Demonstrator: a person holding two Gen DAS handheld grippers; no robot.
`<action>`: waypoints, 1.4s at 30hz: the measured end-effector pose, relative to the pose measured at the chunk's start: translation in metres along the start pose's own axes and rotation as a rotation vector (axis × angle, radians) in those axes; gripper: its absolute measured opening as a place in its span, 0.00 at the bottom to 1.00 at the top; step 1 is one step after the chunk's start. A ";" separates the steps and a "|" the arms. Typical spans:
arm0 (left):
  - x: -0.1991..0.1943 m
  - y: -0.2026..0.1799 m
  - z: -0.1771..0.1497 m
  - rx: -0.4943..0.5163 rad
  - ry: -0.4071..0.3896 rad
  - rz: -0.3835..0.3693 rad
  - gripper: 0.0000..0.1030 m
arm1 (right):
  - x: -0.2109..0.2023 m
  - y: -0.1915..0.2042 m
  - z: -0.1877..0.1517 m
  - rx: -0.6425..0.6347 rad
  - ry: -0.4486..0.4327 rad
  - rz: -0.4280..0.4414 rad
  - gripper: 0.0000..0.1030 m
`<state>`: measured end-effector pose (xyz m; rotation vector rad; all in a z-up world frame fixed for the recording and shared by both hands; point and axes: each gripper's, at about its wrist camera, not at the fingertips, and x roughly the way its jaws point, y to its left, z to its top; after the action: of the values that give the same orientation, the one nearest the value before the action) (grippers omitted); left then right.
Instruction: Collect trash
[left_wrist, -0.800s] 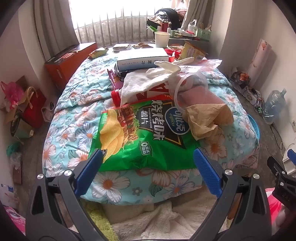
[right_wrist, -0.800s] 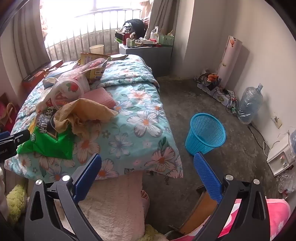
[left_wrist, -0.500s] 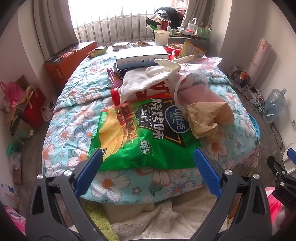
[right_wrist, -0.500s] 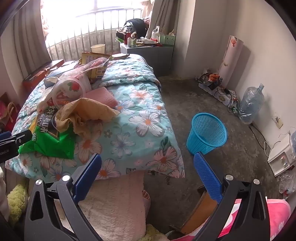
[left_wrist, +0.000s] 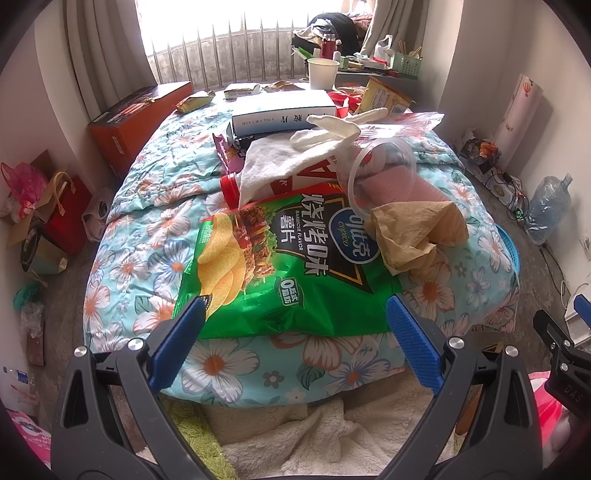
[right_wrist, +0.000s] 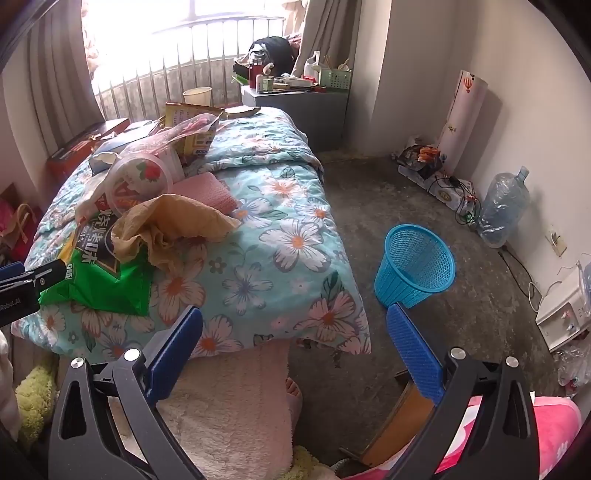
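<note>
Left gripper is hanging with jaws spread wide, the green chip bag lying mid-frame just above its fingertips; right gripper is gaping too, blue basket sitting right of centre.

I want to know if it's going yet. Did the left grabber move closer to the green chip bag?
Yes, slightly: the left gripper has edged forward, its jaws now overlapping the chip bag near edge.

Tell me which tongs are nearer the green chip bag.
Left. The left tongs sit open right at the chip bag's near edge; the right tongs are open farther right, facing the blue bin.
</note>
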<state>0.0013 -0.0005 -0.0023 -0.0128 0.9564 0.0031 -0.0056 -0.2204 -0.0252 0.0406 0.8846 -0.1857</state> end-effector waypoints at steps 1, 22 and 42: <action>0.000 0.000 0.000 0.000 0.000 0.000 0.92 | 0.000 0.000 0.000 0.000 0.000 0.000 0.94; 0.003 0.001 0.000 0.002 0.002 0.003 0.92 | 0.002 0.003 -0.001 0.000 0.002 0.006 0.94; 0.004 0.001 -0.001 0.002 0.004 0.004 0.92 | 0.002 0.007 -0.001 0.000 0.001 0.015 0.94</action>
<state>0.0028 0.0007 -0.0058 -0.0086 0.9600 0.0056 -0.0041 -0.2135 -0.0276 0.0475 0.8855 -0.1722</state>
